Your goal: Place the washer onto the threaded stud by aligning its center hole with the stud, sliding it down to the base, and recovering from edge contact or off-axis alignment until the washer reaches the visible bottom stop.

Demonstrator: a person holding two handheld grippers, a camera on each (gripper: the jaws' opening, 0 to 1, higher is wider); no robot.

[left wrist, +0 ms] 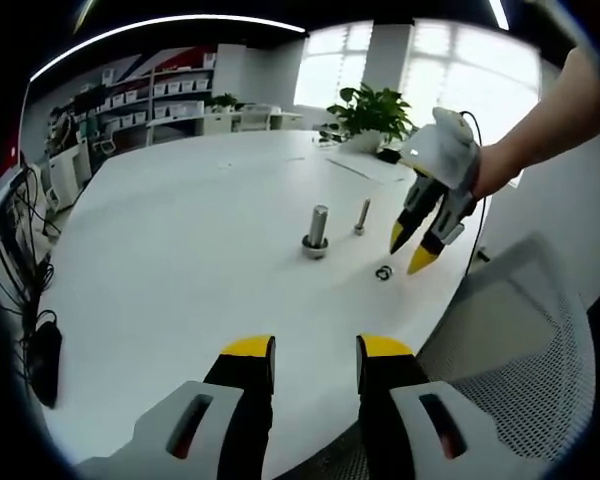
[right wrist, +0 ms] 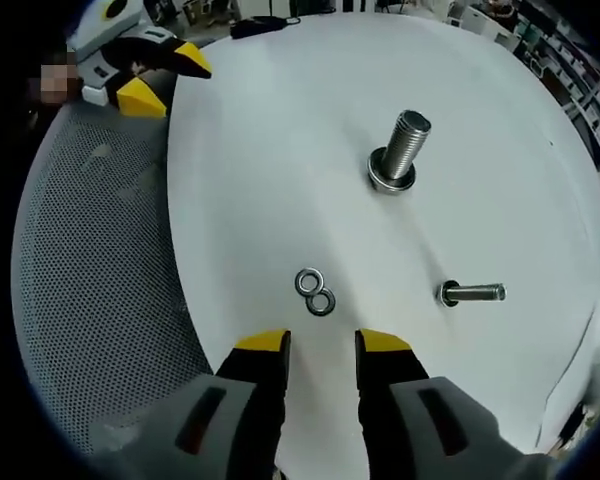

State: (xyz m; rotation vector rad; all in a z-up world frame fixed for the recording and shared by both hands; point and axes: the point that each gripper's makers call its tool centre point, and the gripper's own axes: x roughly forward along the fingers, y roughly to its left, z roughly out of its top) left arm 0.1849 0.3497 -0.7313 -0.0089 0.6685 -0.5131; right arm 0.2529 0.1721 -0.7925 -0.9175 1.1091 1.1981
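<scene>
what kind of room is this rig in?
Probably an office or lab workspace: a large white table, shelving with storage bins along the far wall, a potted plant by bright windows, and a mesh office chair at the table edge.

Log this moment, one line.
right hand-held gripper open above washers | left hand-held gripper open, idle | large stud bare

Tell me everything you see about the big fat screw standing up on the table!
The thick silver threaded metal stud stands upright on the round white table, alone, nothing gripping it. Its top part is threaded, the end flat. A shiny metal ring collars its base. Two small silver washers lie flat nearby; a thinner silver bolt stands apart.
</scene>
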